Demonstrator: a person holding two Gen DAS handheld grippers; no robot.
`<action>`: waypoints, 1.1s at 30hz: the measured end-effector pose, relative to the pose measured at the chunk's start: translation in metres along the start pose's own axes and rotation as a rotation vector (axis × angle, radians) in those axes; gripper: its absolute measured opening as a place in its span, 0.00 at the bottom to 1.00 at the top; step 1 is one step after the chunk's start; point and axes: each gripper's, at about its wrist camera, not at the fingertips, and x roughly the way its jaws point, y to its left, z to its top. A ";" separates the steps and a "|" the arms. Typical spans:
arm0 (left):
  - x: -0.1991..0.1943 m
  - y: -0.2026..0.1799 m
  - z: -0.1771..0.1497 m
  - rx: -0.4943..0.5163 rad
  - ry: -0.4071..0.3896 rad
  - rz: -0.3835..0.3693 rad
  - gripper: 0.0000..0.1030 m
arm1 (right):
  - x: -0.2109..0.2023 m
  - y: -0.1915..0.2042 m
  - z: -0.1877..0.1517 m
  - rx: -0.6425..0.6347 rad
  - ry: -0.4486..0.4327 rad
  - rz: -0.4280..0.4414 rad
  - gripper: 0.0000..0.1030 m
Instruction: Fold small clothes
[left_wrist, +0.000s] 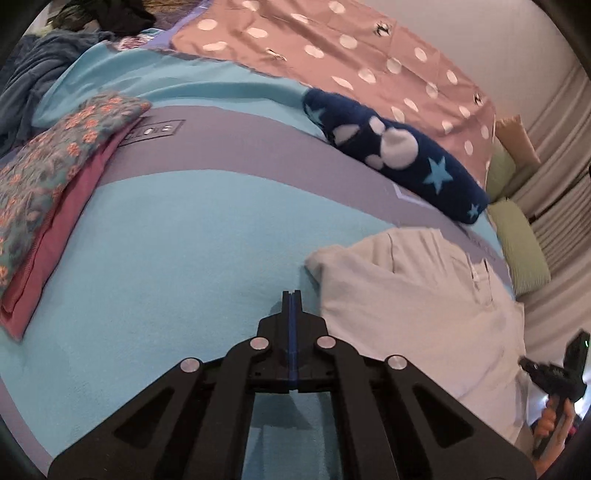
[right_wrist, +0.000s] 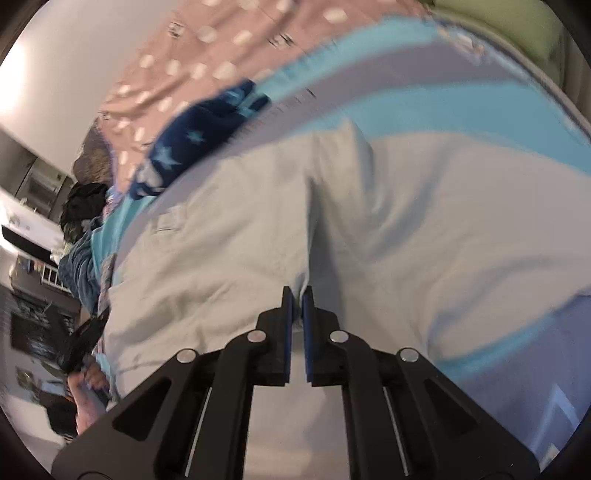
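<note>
The white shirt (left_wrist: 424, 295) fills the right-wrist view under the nearly closed right gripper (right_wrist: 297, 295) — only the left-wrist view shows folded clothes (left_wrist: 48, 195) upper left, shirt right of the empty, clamped-together left gripper (left_wrist: 291, 295).

Soft, even indoor light fills both views, with only faint shadows. The left wrist view is mostly sharp; the right wrist view is smeared by motion blur, worst above the white shirt (right_wrist: 369, 229). A bright glare washes the wall (right_wrist: 22, 85) left of it. Fisheye bending and dark vignetting ring both pictures.
</note>
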 end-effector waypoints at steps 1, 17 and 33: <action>-0.002 0.003 0.001 -0.002 -0.013 0.004 0.00 | 0.000 -0.002 0.000 -0.023 0.004 -0.040 0.08; -0.001 -0.015 0.015 -0.070 0.013 -0.158 0.00 | -0.028 0.061 -0.042 -0.342 -0.028 -0.084 0.45; -0.059 0.004 -0.074 0.024 0.058 -0.248 0.49 | 0.025 0.240 -0.064 -0.722 0.068 0.112 0.46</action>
